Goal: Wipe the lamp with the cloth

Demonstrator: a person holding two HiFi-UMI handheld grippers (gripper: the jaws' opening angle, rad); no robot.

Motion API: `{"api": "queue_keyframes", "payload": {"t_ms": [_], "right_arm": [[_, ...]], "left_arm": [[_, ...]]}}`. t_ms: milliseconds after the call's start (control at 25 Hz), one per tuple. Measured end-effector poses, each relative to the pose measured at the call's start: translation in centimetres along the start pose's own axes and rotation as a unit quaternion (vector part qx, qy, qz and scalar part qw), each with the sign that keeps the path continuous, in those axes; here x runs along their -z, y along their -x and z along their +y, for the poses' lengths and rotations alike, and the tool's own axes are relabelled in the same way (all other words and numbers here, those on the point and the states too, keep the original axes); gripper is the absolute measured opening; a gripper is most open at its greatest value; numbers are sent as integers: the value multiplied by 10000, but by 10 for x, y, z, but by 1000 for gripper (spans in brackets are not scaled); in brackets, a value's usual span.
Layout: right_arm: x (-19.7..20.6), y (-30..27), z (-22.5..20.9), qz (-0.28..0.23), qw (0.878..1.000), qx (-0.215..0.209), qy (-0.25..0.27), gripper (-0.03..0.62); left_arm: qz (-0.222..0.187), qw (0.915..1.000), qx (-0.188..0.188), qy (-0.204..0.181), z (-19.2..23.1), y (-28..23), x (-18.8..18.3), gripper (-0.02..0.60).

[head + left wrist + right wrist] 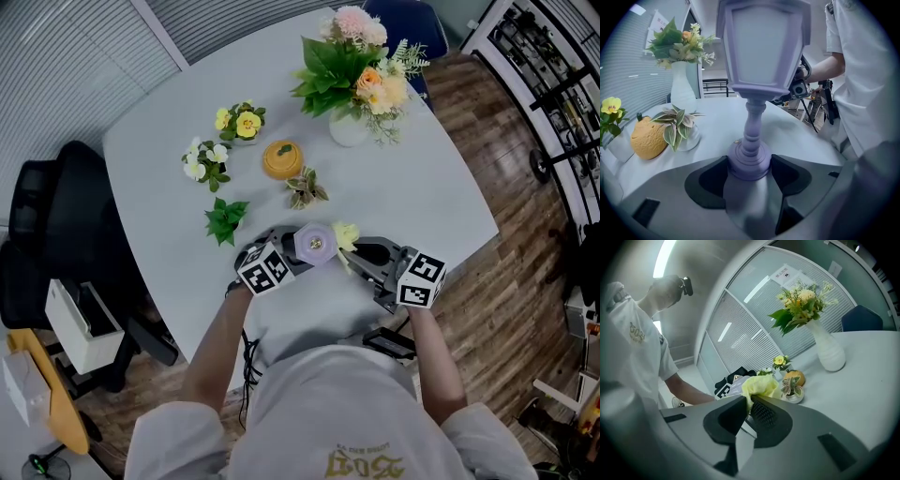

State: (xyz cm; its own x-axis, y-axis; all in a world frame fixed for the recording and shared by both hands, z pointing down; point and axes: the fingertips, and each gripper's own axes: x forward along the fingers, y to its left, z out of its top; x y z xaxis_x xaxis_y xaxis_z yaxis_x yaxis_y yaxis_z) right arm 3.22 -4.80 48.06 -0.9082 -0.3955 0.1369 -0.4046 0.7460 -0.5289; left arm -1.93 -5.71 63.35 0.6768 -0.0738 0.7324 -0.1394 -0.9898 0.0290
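Note:
A lilac lantern-shaped lamp [314,245] stands near the table's front edge. In the left gripper view its round base [749,161] sits between the jaws and its shade [764,44] rises above. My left gripper [281,251] is shut on the lamp's base. A pale yellow cloth [345,234] is pinched in my right gripper [354,251], right beside the lamp's shade. The right gripper view shows the cloth [761,386] bunched out past the jaws, with the lamp [736,386] just behind it.
On the white table [431,202] stand a white vase of flowers [356,80], an orange-shaped pot [282,159], a small variegated plant [305,187], a yellow pansy pot [242,122], white flowers [203,161] and a green sprig [225,218]. A black chair [47,234] is at left.

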Motion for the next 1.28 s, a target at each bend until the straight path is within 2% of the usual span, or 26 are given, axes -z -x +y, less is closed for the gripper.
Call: {"api": "queue_keyframes", "payload": {"t_ms": [600,1280], "right_arm": [[21,-8,-6,444,9987,262,-32,35],[15,3,8,255,9996,109,3,35]], "left_arm": [[0,9999,-81,100,0,0,0,293],[8,9996,-167,212,1,-1,1,293]]}}
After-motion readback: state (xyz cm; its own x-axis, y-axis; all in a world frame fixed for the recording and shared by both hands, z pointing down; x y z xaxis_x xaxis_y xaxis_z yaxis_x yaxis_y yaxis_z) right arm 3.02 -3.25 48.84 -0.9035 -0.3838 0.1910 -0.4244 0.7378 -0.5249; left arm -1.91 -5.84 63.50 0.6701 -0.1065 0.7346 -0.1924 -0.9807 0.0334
